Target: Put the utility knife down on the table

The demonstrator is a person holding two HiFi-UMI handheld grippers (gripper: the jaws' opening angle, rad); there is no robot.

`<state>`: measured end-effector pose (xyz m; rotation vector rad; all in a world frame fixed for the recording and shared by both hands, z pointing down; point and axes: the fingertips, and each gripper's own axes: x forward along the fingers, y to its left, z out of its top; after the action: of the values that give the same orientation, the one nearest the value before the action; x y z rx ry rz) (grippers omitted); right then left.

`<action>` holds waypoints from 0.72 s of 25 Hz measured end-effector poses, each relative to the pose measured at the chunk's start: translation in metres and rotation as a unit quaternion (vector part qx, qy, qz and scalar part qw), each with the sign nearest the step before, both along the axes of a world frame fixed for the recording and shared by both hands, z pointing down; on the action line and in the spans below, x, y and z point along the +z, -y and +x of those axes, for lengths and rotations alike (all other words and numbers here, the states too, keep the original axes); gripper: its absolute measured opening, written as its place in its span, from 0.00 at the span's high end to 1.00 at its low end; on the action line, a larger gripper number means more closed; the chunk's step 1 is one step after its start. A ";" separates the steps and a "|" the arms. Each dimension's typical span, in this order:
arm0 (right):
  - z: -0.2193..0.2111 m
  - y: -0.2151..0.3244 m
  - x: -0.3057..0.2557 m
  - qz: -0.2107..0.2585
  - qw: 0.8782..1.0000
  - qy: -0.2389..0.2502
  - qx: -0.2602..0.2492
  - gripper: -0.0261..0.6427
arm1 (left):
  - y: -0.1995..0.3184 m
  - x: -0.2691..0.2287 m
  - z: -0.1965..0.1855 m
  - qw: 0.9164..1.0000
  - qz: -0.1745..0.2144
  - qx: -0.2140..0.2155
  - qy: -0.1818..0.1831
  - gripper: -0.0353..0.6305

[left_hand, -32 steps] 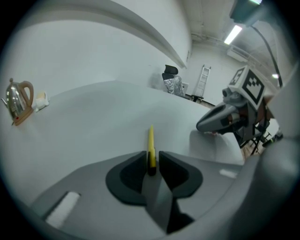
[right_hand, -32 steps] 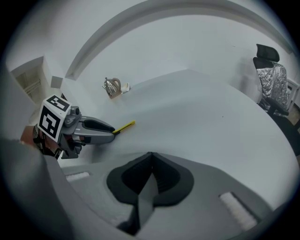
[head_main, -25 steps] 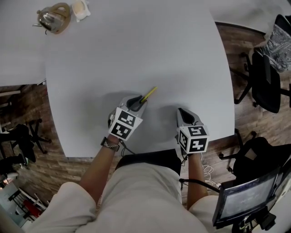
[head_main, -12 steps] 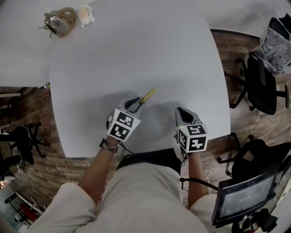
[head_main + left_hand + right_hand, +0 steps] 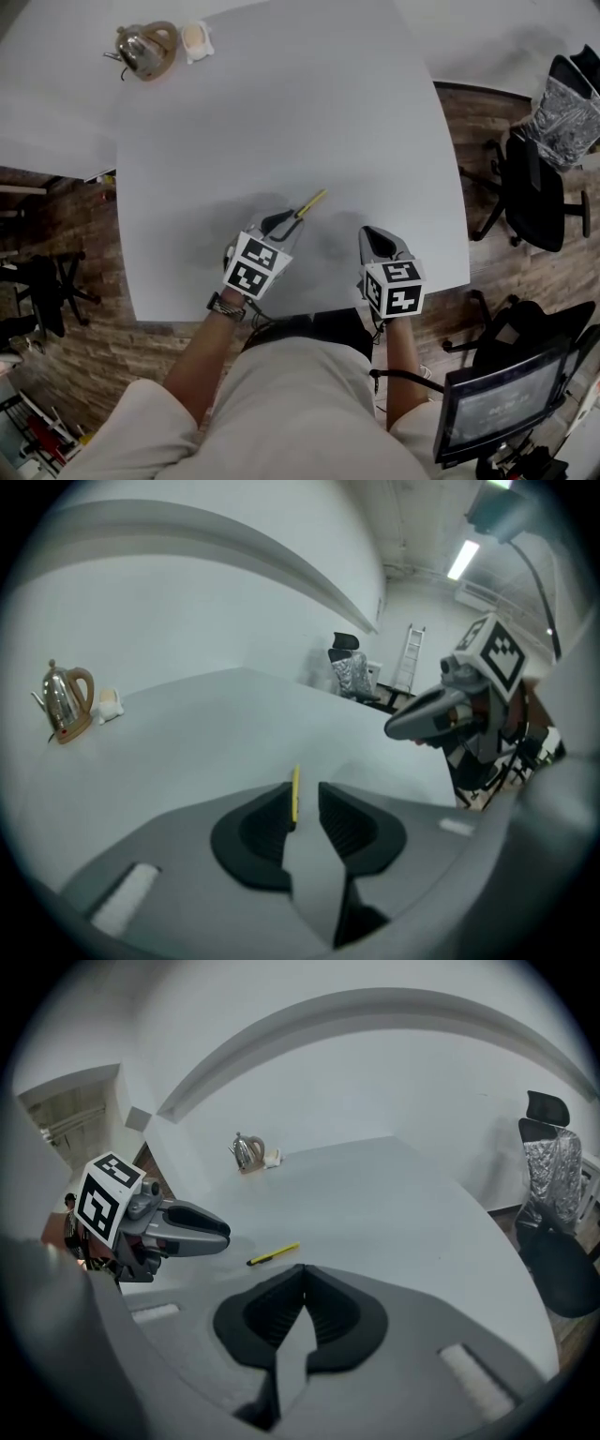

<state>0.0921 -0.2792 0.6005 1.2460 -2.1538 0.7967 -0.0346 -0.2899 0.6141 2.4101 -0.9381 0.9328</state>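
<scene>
The utility knife, slim and yellow with a dark end, lies flat on the white table just ahead of my left gripper. In the left gripper view the knife shows through the narrow gap of my left gripper, whose jaws stand slightly open and do not clamp it. The right gripper view shows the knife resting on the table, clear of the left gripper's tip. My right gripper hovers to the right near the table's front edge, shut and empty.
A metal kettle on a wooden base and a small cream object stand at the far left corner. Black office chairs are on the floor to the right, and a monitor sits at the lower right.
The head view has shifted, so the kettle sits further right in frame. The knife and both grippers keep nearly the same places relative to each other.
</scene>
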 end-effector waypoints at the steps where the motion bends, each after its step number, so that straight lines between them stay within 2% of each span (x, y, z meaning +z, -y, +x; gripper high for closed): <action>1: -0.002 0.000 -0.002 0.002 1.000 0.001 -0.003 0.96 | -0.002 -0.002 -0.001 1.000 0.002 -0.002 0.001 0.80; 5: -0.015 0.004 -0.011 0.013 1.000 0.005 -0.017 0.96 | -0.005 -0.008 -0.011 1.000 0.009 -0.014 0.007 0.80; 18: -0.047 0.005 -0.051 0.053 0.997 0.005 -0.061 0.96 | -0.016 -0.041 -0.052 0.996 0.044 -0.079 -0.010 0.82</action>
<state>0.0449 -0.2840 0.5497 1.1499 -2.2822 0.6470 -0.0864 -0.2740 0.5731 2.3703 -1.1649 0.8245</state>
